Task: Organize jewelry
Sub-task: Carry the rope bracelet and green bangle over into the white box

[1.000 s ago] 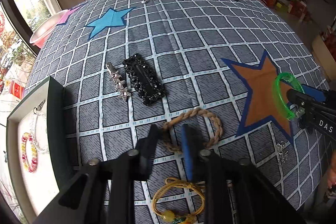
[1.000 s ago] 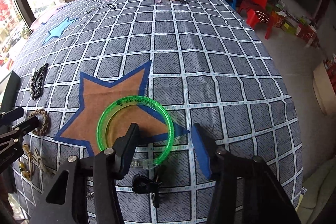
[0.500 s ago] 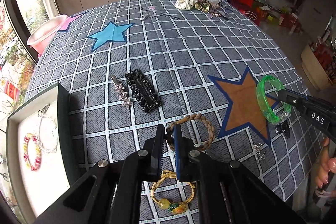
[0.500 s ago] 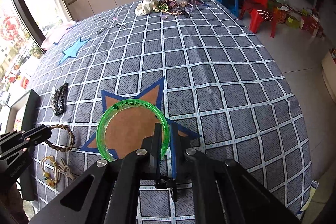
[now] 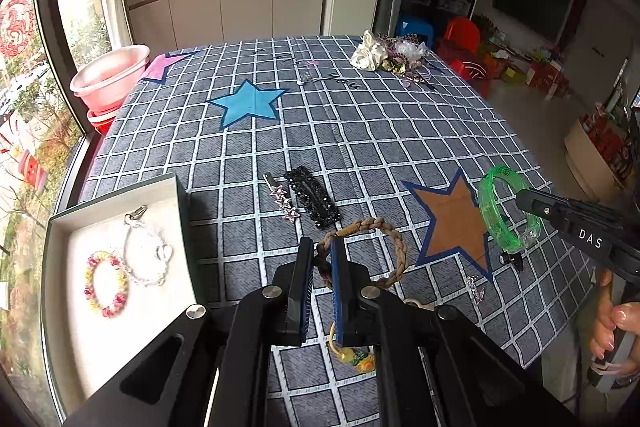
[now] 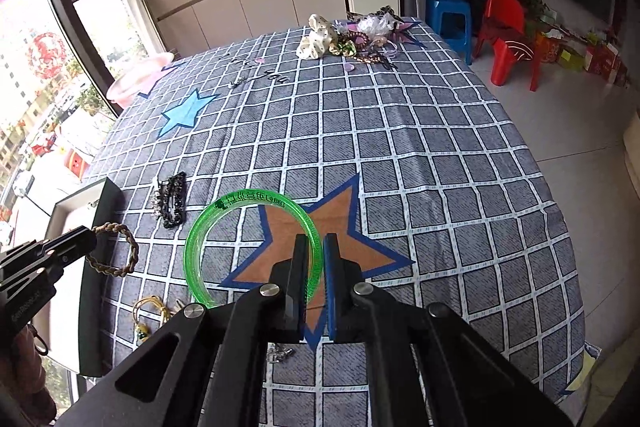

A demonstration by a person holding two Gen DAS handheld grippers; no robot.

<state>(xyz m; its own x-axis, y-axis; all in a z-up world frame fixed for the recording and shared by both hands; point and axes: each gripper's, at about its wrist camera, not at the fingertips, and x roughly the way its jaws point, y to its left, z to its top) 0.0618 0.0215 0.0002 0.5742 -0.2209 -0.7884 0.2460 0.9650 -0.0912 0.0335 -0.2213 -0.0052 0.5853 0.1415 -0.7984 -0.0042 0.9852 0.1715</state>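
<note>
My left gripper [image 5: 322,247] is shut on a braided brown bracelet [image 5: 390,239] and holds it above the checked cloth; it also shows in the right wrist view [image 6: 120,249]. My right gripper [image 6: 316,247] is shut on a clear green bangle [image 6: 224,215], lifted over the orange star [image 6: 340,223]; the bangle shows in the left wrist view [image 5: 494,215]. An open jewelry box [image 5: 160,315] at the left holds a pink-yellow bead bracelet [image 5: 105,283] and a white chain bracelet [image 5: 146,255].
A black beaded hair clip [image 5: 314,197] and a silver star clip [image 5: 282,199] lie mid-table. A yellow cord bracelet [image 5: 352,353] lies under my left gripper. Small charms [image 5: 474,289] lie by the orange star. A pile of accessories [image 5: 392,55] sits at the far edge.
Both grippers closed, the left on the braided bracelet and the right on the green bangle, then both rose from the cloth with them.
</note>
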